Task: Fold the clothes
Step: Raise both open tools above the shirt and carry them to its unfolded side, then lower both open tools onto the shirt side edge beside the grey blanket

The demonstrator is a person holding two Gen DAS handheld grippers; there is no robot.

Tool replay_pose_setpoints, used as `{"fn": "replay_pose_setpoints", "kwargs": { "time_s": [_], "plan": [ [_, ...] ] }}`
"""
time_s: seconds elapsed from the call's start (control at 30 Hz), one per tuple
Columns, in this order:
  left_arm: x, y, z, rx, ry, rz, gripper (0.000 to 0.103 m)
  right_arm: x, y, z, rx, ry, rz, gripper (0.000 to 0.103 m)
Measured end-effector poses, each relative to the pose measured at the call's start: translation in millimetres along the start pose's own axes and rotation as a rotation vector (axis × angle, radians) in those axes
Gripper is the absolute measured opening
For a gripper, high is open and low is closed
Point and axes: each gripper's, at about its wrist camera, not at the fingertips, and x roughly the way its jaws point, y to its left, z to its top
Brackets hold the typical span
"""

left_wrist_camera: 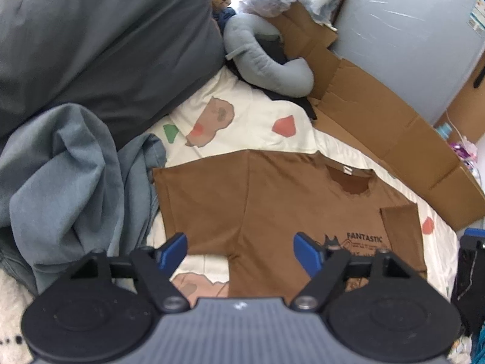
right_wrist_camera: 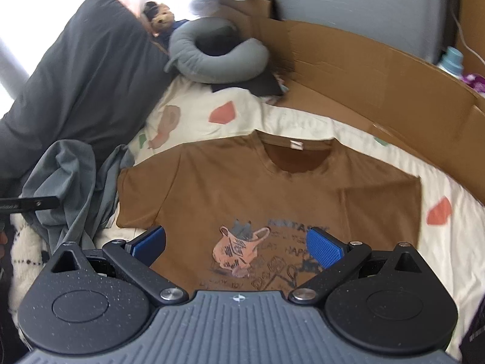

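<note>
Both views daylit, fairly bright. Light enters from the top of the frame: window area behind the dark grey pillow is blown out to white in the upper left of the right wrist view and top centre of the left wrist view. Shadows soft; a darker band under the grey neck pillow. Glare streaks on the plastic-wrapped grey panel, upper right. Strong fisheye bending; corners vignetted black. Brown T-shirt print smeared by motion blur in the right wrist view, sharper in the left. Stuffed toy soft, out of focus.
</note>
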Motion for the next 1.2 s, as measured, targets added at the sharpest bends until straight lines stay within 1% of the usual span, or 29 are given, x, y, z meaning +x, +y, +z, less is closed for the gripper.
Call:
{"fn": "replay_pose_setpoints", "kwargs": {
  "time_s": [0.07,0.13,0.17,0.2,0.23,0.27,0.4,0.47,0.5,0.6,0.7,0.8,0.9,1.03,1.1,1.2],
  "plan": [
    [14,6,-5,-0.021,0.002,0.015,0.069,11,1,-1,-0.021,0.003,0.011,0.101],
    [30,15,-11,-0.057,-0.004,0.026,0.066,23,2,-2,-0.026,0.015,0.021,0.1],
    [38,19,-15,-0.078,-0.004,0.036,0.064,29,2,-3,-0.026,0.019,0.029,0.098],
    [46,24,-20,-0.101,-0.003,0.046,0.058,36,3,-3,-0.033,0.023,0.036,0.097],
    [54,29,-25,-0.122,-0.007,0.052,0.055,41,5,-3,-0.044,0.026,0.043,0.094],
    [62,34,-30,-0.143,-0.013,0.056,0.054,48,7,-3,-0.052,0.028,0.049,0.091],
    [89,48,-50,-0.192,-0.033,0.057,0.054,78,14,-4,-0.065,0.037,0.087,0.089],
    [104,51,-59,-0.184,-0.028,0.063,0.054,94,16,-7,-0.07,0.041,0.117,0.085],
    [112,53,-63,-0.177,-0.023,0.068,0.054,102,17,-9,-0.07,0.042,0.125,0.084],
    [134,61,-78,-0.188,-0.021,0.075,0.054,127,23,-20,-0.081,0.053,0.135,0.084],
    [149,70,-89,-0.226,-0.058,0.074,0.054,146,30,-34,-0.119,0.053,0.149,0.083],
    [158,79,-97,-0.254,-0.109,0.079,0.054,161,37,-46,-0.166,0.052,0.164,0.079],
    [166,86,-102,-0.288,-0.147,0.068,0.054,172,44,-56,-0.212,0.049,0.18,0.076],
    [171,91,-107,-0.298,-0.185,0.073,0.051,184,48,-68,-0.22,0.054,0.187,0.067],
    [171,94,-109,-0.316,-0.214,0.064,0.051,188,52,-74,-0.243,0.061,0.186,0.066],
    [175,99,-109,-0.339,-0.218,0.058,0.051,189,52,-81,-0.252,0.078,0.191,0.066]
  ]
}}
